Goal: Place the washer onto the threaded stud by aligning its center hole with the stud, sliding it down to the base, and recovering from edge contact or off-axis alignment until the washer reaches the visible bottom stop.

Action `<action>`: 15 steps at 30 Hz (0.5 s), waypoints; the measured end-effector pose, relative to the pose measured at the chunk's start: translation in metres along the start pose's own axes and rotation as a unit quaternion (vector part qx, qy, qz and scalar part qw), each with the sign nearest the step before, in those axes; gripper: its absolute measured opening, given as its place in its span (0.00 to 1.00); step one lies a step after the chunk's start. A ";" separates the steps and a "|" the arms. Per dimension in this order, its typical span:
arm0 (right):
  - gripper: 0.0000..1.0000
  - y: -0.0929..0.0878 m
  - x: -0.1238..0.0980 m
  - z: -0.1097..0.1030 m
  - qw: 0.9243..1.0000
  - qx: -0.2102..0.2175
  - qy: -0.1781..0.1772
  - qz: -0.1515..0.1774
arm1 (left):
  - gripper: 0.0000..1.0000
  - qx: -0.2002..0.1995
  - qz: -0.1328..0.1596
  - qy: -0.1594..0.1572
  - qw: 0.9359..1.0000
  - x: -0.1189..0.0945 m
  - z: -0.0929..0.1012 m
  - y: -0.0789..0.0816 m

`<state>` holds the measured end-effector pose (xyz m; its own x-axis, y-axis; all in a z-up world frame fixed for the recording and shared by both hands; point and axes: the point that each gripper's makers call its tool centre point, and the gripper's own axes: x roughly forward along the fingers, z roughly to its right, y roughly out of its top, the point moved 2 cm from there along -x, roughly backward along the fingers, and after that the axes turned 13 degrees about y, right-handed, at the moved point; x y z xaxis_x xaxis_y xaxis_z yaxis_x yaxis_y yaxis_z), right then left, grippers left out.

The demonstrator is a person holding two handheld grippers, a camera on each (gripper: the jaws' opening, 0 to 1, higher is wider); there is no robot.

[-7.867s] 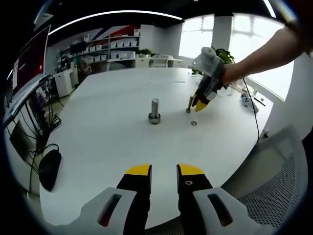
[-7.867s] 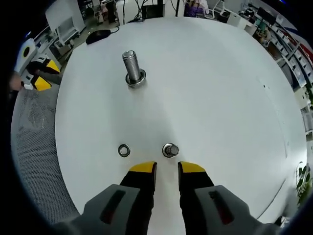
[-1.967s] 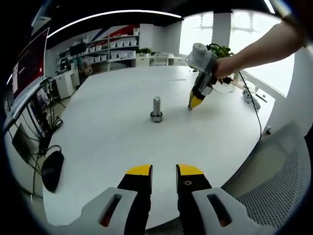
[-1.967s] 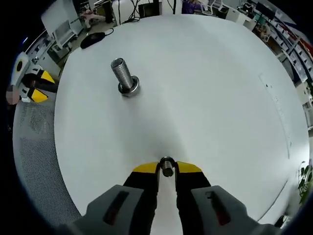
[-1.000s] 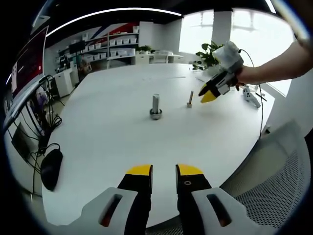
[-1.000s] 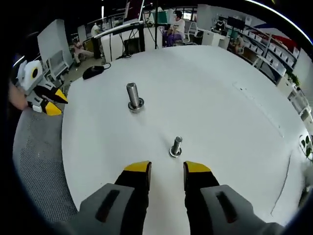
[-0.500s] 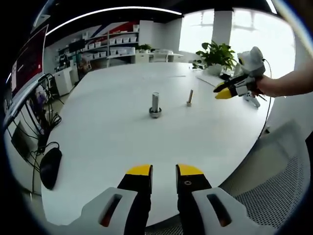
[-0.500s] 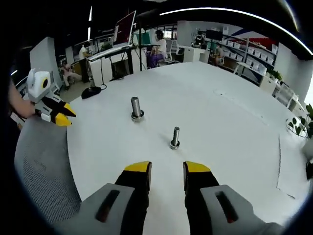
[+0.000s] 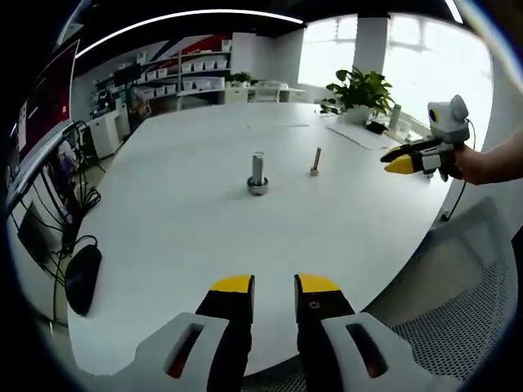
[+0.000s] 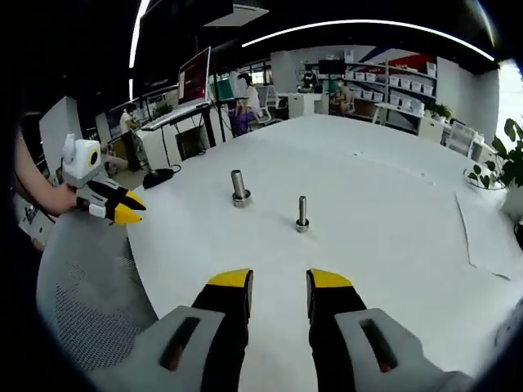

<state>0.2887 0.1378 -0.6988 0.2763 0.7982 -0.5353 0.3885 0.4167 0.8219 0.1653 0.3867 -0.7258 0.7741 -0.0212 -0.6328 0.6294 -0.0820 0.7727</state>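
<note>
A thin threaded stud [image 10: 302, 211] stands upright on the white table [image 10: 392, 245]. A small metal washer [image 10: 302, 228] lies flat around its foot. The same stud [image 9: 315, 162] appears far out in the left gripper view. My right gripper [image 10: 280, 283] is open, holds nothing, and sits well back from the stud. It also shows at the right of the left gripper view as the right gripper [image 9: 406, 162], held by a hand off the table edge. My left gripper [image 9: 274, 286] is open and holds nothing near the table's edge. The right gripper view has this left gripper [image 10: 122, 211] at its left.
A thicker bolt [image 9: 257, 173] with a collar at its foot stands left of the stud. A black mouse [image 9: 82, 279] lies near the left edge. Grey mesh chairs [image 9: 458, 327] stand by the table. A plant [image 9: 364, 88] and paper sheets [image 10: 490, 224] are at the far side.
The right gripper has drawn back and away from the stud, out past the table edge, leaving the stud standing. The left gripper has stayed put.
</note>
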 end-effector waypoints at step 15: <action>0.31 -0.012 -0.026 -0.019 0.999 0.030 -0.018 0.039 | 0.18 0.000 -0.005 0.001 1.000 0.000 0.000 -0.001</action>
<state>0.2598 0.1203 -0.6911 0.3389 0.8107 -0.4775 0.4166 0.3258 0.8487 0.1643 0.3866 -0.7266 0.7682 -0.0195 -0.6399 0.6366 -0.0825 0.7667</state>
